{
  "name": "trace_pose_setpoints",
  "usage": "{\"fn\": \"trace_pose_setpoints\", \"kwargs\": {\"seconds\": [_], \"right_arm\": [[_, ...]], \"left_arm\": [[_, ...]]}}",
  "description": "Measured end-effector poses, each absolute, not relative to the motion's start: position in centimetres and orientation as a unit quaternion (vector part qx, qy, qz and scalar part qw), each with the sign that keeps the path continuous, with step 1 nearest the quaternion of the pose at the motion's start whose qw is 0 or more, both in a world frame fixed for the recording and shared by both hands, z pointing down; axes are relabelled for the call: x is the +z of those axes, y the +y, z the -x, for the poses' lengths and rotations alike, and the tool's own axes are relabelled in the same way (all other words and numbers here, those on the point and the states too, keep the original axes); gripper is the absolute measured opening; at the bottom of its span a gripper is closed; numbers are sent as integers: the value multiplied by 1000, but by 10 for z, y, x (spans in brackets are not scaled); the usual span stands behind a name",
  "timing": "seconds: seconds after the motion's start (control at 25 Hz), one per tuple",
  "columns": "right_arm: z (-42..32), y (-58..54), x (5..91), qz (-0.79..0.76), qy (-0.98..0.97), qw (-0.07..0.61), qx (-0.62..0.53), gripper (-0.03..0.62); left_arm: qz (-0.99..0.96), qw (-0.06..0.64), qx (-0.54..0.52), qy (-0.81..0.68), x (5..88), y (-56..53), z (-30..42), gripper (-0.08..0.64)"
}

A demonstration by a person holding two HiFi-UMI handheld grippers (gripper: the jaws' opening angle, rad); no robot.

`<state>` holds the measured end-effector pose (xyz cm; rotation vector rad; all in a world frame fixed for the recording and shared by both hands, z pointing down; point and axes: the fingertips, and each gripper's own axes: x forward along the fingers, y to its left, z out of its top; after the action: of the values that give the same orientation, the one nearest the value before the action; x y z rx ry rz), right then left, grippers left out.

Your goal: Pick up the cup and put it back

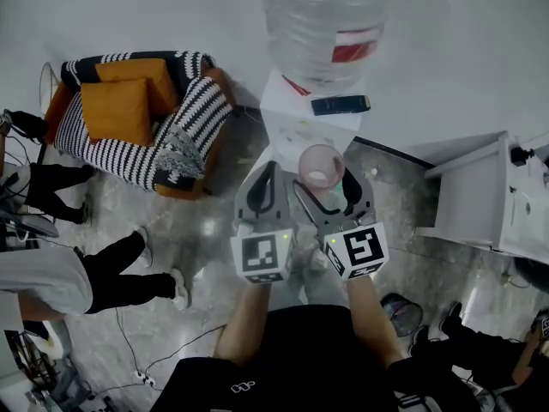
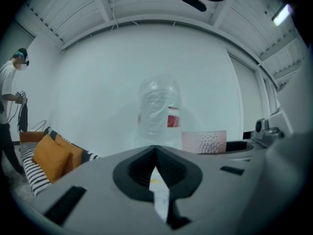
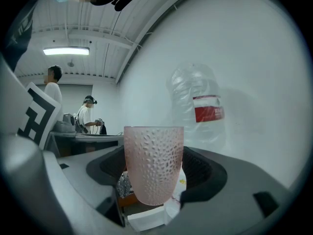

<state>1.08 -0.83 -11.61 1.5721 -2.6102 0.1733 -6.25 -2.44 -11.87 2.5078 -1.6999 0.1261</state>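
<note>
A pink dimpled translucent cup (image 1: 321,167) is held upright in the air, and my right gripper (image 1: 324,183) is shut on its sides. In the right gripper view the cup (image 3: 154,163) fills the space between the dark jaws of the right gripper (image 3: 154,180). It hangs just in front of the white water dispenser (image 1: 296,131), which carries a big clear bottle (image 1: 322,24). My left gripper (image 1: 268,172) sits right beside it on the left, jaws together with nothing in them. The left gripper view shows the left gripper (image 2: 156,155) and the cup (image 2: 204,141) off to its right.
A black-and-white striped armchair (image 1: 184,136) with orange cushions stands at the left. A dark phone (image 1: 340,105) lies on the dispenser top. A white cabinet (image 1: 480,196) is at the right. A seated person's legs (image 1: 129,264) and floor cables (image 1: 141,359) are at the lower left.
</note>
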Motion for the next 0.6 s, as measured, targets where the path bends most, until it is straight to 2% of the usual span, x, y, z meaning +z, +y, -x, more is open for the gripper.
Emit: {"fn": "trace_pose_setpoints", "kwargs": {"seconds": [0.32, 0.6], "right_arm": [[-13, -10, -82, -499, -863, 49, 65, 365], [-19, -22, -6, -493, -864, 60, 86, 365]], "left_arm": [[-822, 76, 60, -561, -75, -33, 59, 12], [-814, 113, 86, -564, 16, -46, 50, 12]]}}
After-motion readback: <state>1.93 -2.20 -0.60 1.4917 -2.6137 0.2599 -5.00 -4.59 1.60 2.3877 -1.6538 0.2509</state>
